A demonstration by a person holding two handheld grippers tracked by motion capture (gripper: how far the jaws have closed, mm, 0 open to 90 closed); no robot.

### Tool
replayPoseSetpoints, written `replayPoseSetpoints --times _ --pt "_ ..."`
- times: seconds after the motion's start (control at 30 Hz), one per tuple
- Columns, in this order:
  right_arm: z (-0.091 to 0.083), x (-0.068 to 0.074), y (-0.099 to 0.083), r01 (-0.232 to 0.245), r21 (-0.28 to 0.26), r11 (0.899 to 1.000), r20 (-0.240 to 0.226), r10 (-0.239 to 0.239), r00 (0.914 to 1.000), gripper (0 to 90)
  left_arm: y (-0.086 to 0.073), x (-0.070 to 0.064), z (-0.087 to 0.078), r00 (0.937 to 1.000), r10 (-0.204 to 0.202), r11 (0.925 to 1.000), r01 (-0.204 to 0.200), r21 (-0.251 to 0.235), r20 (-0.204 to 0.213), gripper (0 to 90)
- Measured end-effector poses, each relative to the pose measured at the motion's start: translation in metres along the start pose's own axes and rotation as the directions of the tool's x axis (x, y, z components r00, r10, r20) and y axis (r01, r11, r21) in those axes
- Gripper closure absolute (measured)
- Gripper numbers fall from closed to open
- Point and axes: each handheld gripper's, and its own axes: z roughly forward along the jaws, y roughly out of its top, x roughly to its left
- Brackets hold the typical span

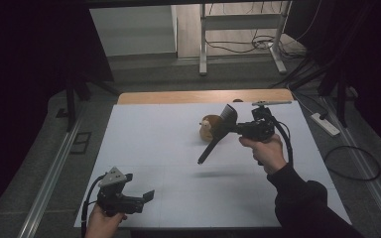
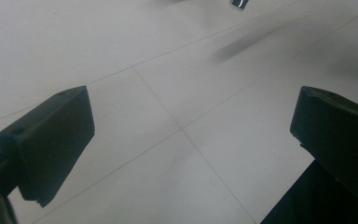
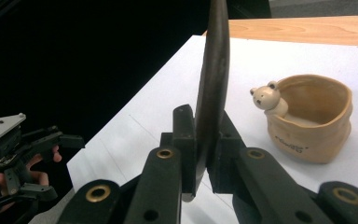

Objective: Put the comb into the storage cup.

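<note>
The right gripper was clamped on a dark spatula near its blade end, handle hanging down-left, approx. above the table. It looked stiff and light (maybe slippery). The bear cup stood just beyond the jaws. The left gripper was wide open, w/ nothing in it.

Bear cup; white table

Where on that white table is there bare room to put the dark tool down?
Most of the white table is bare: the whole left half, and the wide middle stretch between the left gripper and the cup. It is crowded only at the far right, where the right gripper holds the tool in the air next to the cup.
</note>
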Motion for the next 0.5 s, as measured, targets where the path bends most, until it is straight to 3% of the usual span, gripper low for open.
replayPoseSetpoints --times 0.5 --pt "-0.005 -0.011 0.014 -0.011 -0.017 1.0 0.039 0.011 0.9992 83.2 -0.011 0.007 -0.01 0.9995 -0.015 0.9996 0.015 0.022 -0.027 0.4"
